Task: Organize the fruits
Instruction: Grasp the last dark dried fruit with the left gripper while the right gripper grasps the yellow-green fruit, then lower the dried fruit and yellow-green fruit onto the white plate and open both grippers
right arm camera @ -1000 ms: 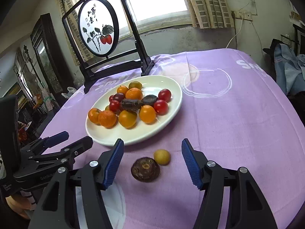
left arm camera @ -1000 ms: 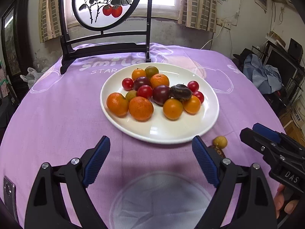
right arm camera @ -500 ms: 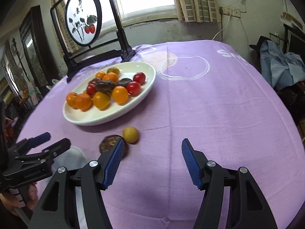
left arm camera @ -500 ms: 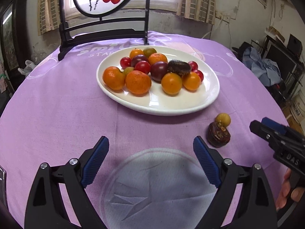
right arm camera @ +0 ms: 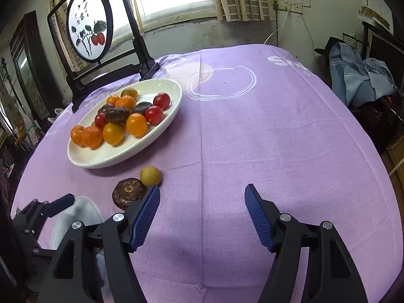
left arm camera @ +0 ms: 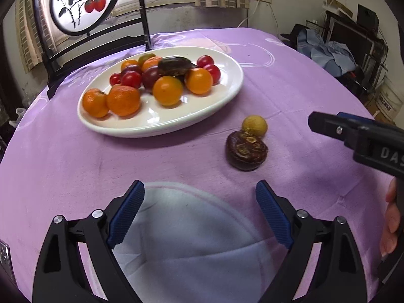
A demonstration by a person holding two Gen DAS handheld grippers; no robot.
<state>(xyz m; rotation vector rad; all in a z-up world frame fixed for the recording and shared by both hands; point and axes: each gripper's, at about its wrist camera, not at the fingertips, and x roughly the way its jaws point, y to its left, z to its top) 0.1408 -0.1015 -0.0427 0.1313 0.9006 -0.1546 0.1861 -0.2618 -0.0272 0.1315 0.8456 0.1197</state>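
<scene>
A white plate on the purple cloth holds several oranges, red tomatoes and dark fruits. Two fruits lie on the cloth beside it: a dark brown round fruit and a small yellow one, touching each other. My left gripper stands open over a pale patch of the cloth, with the dark fruit ahead and to its right. My right gripper has its jaws opening, nothing between them; both fruits sit just left of its left fingertip.
A black stand with a round painted panel rises behind the plate. Blue clothes and dark furniture lie beyond the table's right edge. The right gripper's tip reaches in at the right of the left wrist view.
Both grippers have sunk toward the cloth. The left one swung so the loose fruits came into view ahead of it. The right one drifted right, leaving the fruits by its left finger, and widened.
</scene>
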